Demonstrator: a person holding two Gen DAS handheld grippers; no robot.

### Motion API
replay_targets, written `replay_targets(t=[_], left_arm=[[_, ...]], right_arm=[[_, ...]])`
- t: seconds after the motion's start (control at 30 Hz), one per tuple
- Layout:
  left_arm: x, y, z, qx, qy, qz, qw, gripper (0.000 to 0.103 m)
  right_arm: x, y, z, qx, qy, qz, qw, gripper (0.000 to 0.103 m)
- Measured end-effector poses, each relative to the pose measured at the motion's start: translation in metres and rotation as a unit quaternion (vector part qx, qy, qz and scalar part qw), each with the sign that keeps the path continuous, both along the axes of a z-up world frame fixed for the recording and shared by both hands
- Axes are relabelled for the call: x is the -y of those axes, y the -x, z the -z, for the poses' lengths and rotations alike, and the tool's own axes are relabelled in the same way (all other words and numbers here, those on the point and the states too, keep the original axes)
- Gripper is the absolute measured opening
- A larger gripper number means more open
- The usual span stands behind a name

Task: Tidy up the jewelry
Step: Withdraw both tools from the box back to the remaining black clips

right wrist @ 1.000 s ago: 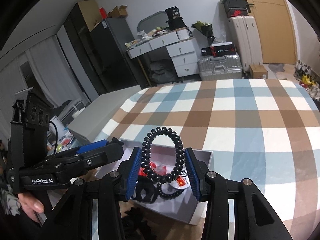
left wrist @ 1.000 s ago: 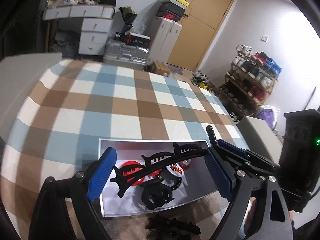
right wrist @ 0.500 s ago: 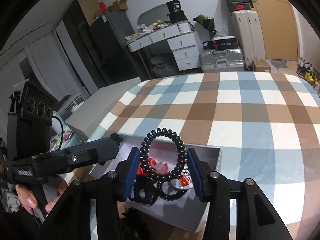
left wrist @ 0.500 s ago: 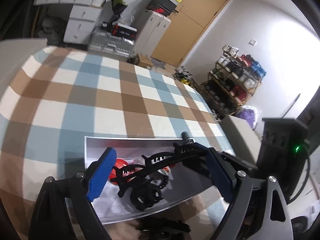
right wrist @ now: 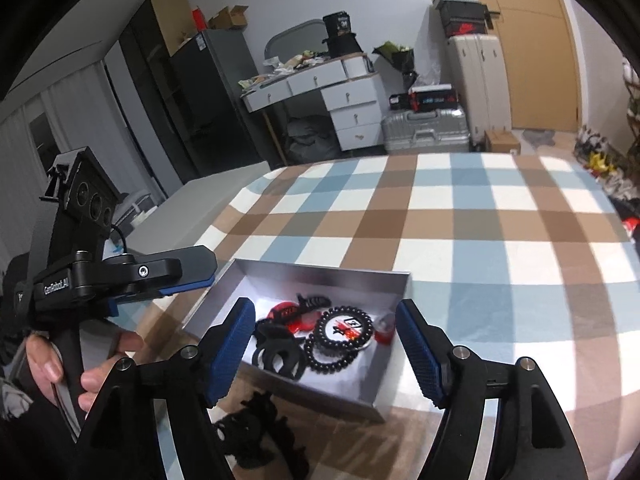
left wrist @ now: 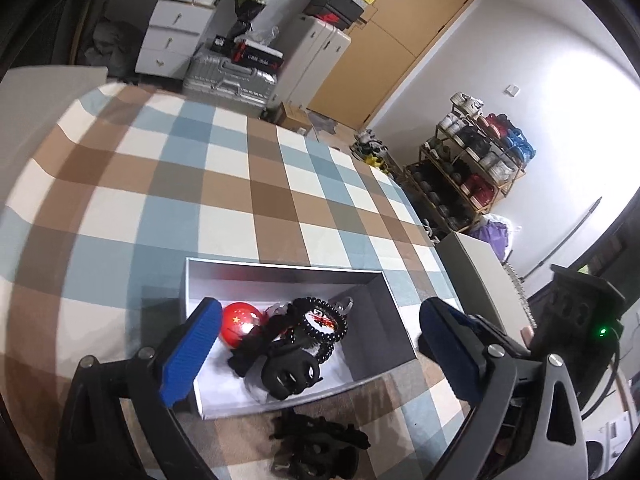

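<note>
a: left wrist view first. left gripper (left wrist: 316, 360) jaws apart and opening wider, nothing pinched between the blue pads. grey box (left wrist: 280, 274) low in the centre of the frame, right under the gap.

b: and inside?

a: red ball (left wrist: 239, 324) at the box's left, black beaded bracelet (left wrist: 324, 330) in the middle, black claw clip (left wrist: 290, 374) toward the near wall. outside, loose black hair clips (left wrist: 316, 446) at the bottom centre, on the checked cloth (left wrist: 200, 184), just beside the near wall, closer to the lens than the pads.

b: right wrist view?

a: right gripper (right wrist: 326, 354) jaws apart too, opening, empty. same grey box (right wrist: 320, 274) between the pads; black spiral hair tie (right wrist: 342, 336) lying flat inside, claw clip (right wrist: 278, 356) to its left, red pieces behind. loose clip pile (right wrist: 256, 430) at lower left, below the left pad, long axis hard to tell. left gripper (right wrist: 160, 280) at mid left, held by a hand (right wrist: 60, 368).

b: nearer jaws for that pile?

a: probably either; needs pulling back and tipping down.
</note>
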State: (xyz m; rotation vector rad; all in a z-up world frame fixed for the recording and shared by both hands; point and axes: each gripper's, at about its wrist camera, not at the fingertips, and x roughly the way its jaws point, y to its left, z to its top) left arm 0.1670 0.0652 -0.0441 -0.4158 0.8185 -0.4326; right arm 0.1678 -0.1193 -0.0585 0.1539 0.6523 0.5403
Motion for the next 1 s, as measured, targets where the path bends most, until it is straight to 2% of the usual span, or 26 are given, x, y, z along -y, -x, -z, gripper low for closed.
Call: replay_targets(t=[0.23,0.33,0.5,0.63,0.67,0.77,1.0], left_arm=[[-0.001,0.035,-0.004,0.03,-0.035,-0.055,0.9974,0.096],[0.002,0.054,-0.005,0.047,-0.064,-0.079,0.9937,0.096],[0.01,0.078,-0.015,0.086,-0.134,-0.117,0.9803,0.096],[0.013,0.094,-0.022,0.116,-0.18,-0.154,0.9647,0.098],[0.014,0.098,-0.022,0.125,-0.19,-0.16,0.9606,0.1],[0.014,0.106,-0.019,0.134,-0.201,-0.165,0.9563,0.102],[0.011,0.117,0.002,0.109,-0.206,-0.175,0.9565,0.102]], right_arm=[[0.004,0.034,-0.014,0.032,-0.004,0.004,0.999,0.08],[0.002,0.051,-0.016,0.052,0.004,0.007,0.999,0.081],[0.005,0.076,-0.021,0.068,-0.002,0.008,0.998,0.085],[0.011,0.092,-0.026,0.084,-0.011,0.015,0.996,0.089],[0.012,0.096,-0.026,0.09,-0.011,0.018,0.996,0.092],[0.013,0.104,-0.025,0.095,-0.008,0.021,0.995,0.097],[0.01,0.115,-0.006,0.078,0.004,0.012,0.997,0.102]])
